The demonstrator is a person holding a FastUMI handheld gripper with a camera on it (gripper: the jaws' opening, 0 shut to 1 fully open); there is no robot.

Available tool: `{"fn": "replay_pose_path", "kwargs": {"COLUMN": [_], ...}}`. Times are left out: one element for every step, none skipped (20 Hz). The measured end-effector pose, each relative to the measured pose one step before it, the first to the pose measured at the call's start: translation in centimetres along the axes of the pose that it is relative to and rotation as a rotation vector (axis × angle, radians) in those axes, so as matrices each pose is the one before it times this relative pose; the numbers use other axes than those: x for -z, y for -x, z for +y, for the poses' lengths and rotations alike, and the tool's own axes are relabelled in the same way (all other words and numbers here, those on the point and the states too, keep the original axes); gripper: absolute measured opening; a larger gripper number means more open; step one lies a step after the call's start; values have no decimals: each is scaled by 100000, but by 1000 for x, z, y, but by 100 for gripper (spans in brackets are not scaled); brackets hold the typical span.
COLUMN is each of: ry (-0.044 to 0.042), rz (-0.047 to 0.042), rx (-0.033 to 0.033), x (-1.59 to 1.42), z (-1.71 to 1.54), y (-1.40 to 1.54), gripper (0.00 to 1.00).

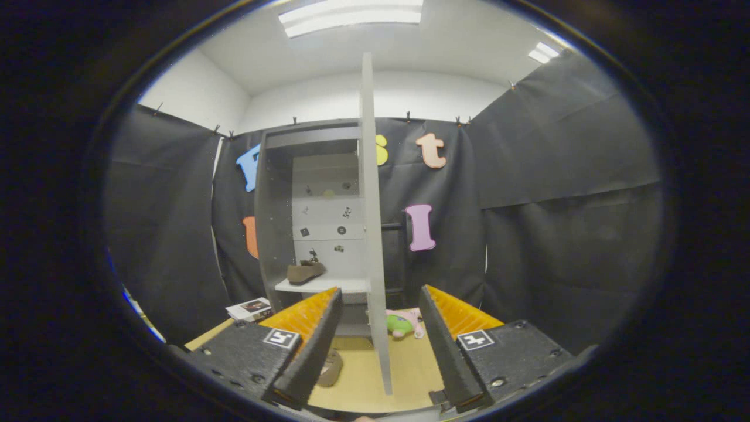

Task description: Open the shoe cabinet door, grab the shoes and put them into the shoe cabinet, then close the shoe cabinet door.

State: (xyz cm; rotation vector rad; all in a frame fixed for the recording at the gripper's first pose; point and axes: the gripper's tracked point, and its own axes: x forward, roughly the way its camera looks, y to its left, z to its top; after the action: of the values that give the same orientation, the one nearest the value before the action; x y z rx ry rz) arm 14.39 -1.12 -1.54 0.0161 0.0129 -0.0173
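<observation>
Fingers of my gripper (378,346) spread, holding nothing, the door (370,234) edge-on between them. Door open, one shoe (305,272) shelved beyond; another (331,368) (just ahead, floor) remains, then closing.

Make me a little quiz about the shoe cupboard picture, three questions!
1. True or false: the cabinet door is closed.
2. What lies on the white shelf? A) a brown shoe B) a book C) a cup
3. What stands between the fingers of the gripper?

Key: 1 false, it stands open, edge-on. 2 A. 3 The door's edge; the fingers are spread and not touching it.
</observation>
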Motion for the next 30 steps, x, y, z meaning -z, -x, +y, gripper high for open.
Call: {"fn": "replay_pose_path", "kwargs": {"ry": [-616,491,1082,1051,92,-249,-1,-5,648,877,601,612,613,6,-1002,-1301,-1046,-989,-369,-247,-121,25,308,304,206,551,734,681,630,272], "rz": [-1416,-1256,-139,-201,30,252,514,-498,-333,-47,-180,-324,-89,843,909,300,502,998,1554,1935,2471,2051,2033,1846,1242,2203,2382,2817,3697,3861], "rx": [-49,188,6,-999,-1301,-1979,-3331,-2903,-2392,-2631,-2998,-2553,-2151,-853,-223,-934,-438,951,812,856,937,241,-48,30,11,242,245,-500,-666,-870], "x": [-43,-54,240,165,111,181,176,233,394,468,445,358,272,472,763,601,881,971,1138,1239,1592,1322,1487,1353,1429,1440,1589,1400,1727,1607], "z": [213,156,21,298,354,569,751,877,752,797,767,790,425,251,549,640,571,63,45,39,-45,87,203,156,248,176,244,308,340,354], "y": [100,-192,56,14,15,45,-18,-296,-512,-366,-470,-567,-377,-419,-456,-448,-311,-373,-679,-898,-1219,-1076,-1186,-1141,-1332,-1321,-1478,-1318,-1434,-1219], "gripper": [89,96,98,99,99,99,99,99,99,99,99,99,99,99,99,99,99,99,99,99,99,99,99,99,99,99,99,99,99,99]}}
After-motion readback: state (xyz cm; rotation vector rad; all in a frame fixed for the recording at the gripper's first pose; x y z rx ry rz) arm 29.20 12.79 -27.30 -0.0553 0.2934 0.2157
